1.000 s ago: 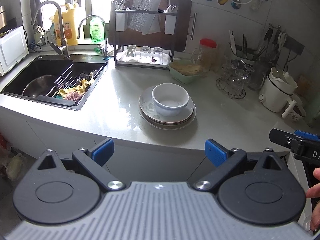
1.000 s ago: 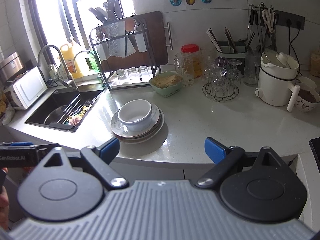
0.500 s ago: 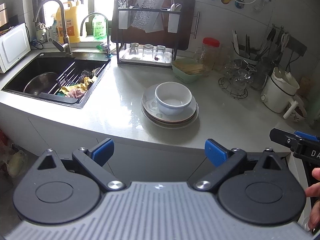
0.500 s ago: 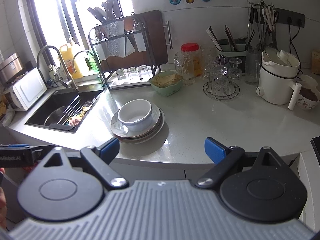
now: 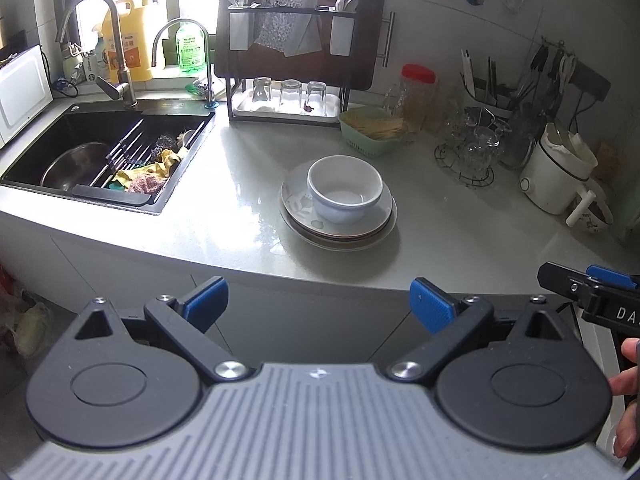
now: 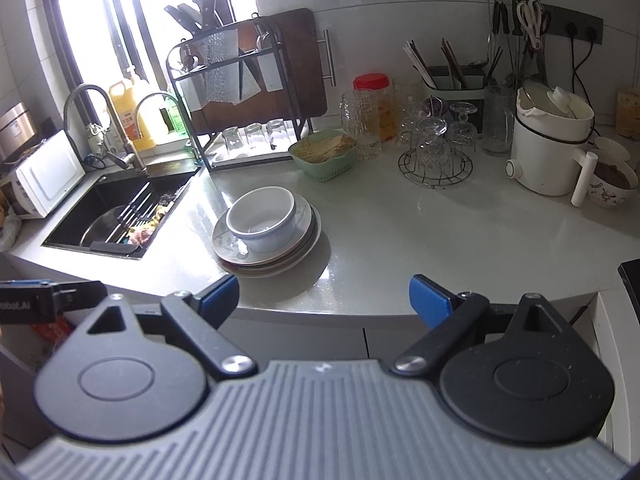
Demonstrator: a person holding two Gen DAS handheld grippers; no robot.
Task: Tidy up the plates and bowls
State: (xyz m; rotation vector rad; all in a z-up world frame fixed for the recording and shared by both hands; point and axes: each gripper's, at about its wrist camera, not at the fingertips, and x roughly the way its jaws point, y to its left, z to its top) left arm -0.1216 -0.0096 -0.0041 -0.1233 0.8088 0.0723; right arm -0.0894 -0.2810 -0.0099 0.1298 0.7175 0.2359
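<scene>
Pale counter (image 5: 248, 208) bears stacked plates (image 5: 340, 224) beside a black sink (image 5: 80, 152).

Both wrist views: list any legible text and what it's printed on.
"DA", cut off at the frame edge: on the black right gripper body, seen in the left wrist view.
"obot.AI", its start cut off: on the black left gripper body, seen in the right wrist view.
Yellow plastic jug label: too blurred to read.
Green plastic bottle label: too small to read.
</scene>
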